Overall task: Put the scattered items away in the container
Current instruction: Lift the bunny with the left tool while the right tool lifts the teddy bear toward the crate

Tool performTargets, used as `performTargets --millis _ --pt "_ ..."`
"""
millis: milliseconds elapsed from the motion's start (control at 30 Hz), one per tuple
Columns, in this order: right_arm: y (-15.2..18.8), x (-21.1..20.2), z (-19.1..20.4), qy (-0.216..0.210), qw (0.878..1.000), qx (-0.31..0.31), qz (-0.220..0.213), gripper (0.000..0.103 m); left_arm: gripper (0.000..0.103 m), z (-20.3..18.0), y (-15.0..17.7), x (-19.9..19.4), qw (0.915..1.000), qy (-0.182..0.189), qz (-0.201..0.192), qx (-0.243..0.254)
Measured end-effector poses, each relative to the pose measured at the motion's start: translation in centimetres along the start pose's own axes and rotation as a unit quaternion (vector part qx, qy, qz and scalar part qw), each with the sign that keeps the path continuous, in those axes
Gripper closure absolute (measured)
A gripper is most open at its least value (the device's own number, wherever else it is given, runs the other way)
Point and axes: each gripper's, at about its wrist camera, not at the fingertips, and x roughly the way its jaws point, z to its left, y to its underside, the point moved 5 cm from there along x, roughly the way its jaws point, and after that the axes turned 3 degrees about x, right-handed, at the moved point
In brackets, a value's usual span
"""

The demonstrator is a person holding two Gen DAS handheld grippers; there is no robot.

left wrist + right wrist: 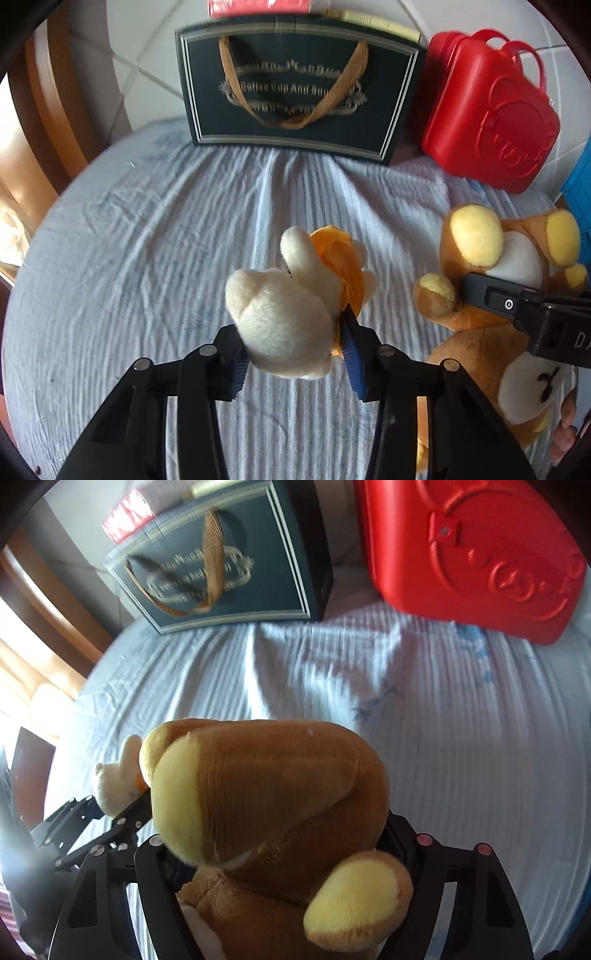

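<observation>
My left gripper (pixel 295 354) is shut on a small cream plush toy (pixel 280 314) with an orange part, held above the pale striped cloth (pixel 147 240). My right gripper (pixel 280 853) is shut on a brown plush bear (pixel 273 794) with yellow paws; the bear also shows in the left wrist view (pixel 491 258) with a right finger (pixel 491 295) across it. The cream toy and the left gripper show small at the left of the right wrist view (pixel 114 779). A dark green gift bag (pixel 299 92) with gold handles stands at the far edge, also in the right wrist view (pixel 229 565).
A red plastic case (pixel 491 110) stands right of the bag, large in the right wrist view (pixel 469 554). A blue object (pixel 580 184) sits at the right edge. A red box (pixel 258 7) and a yellow item (pixel 376 24) lie behind the bag. Wooden furniture (pixel 48 129) is at the left.
</observation>
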Motion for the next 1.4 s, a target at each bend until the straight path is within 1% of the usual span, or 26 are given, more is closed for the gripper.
performTargets --millis 233,400,567,733,900,1067,1233,1400 --pt "-0.4 -6.4 0.6 -0.022 0.996 -0.005 -0.086 0.025 0.060 -0.9 -1.0 -7.1 0.9982 -0.012 -0.056 0.014" --pt "-0.8 -11.4 1.7 -0.022 0.990 -0.016 -0.139 0.026 0.060 -1.8 -1.8 -12.4 0.9952 -0.026 -0.093 0.019" --pt "-0.7 -16.0 2.3 -0.021 0.984 -0.027 -0.177 0.026 0.060 -3.0 -1.6 -16.9 0.9916 -0.042 -0.120 0.022" --pt "-0.1 -19.9 2.5 -0.015 0.978 -0.043 -0.201 0.026 0.060 -4.5 -0.4 -20.9 0.9886 -0.059 -0.137 0.019" --pt "1.4 -23.8 2.1 -0.018 0.972 -0.058 -0.227 0.026 0.060 -6.3 1.3 -23.7 0.9864 -0.072 -0.147 0.009" --pt "3.9 -27.2 1.4 -0.019 0.966 -0.074 -0.246 0.026 0.060 -8.5 3.3 -25.8 0.9857 -0.069 -0.154 0.001" --pt "7.0 -30.6 0.7 -0.010 0.962 -0.076 -0.262 0.026 0.060 -11.2 5.3 -28.4 0.9856 -0.053 -0.160 0.014" --pt "10.2 -35.1 0.0 0.016 0.953 -0.070 -0.293 0.026 0.060 -13.1 7.5 -31.2 0.9841 -0.027 -0.173 0.030"
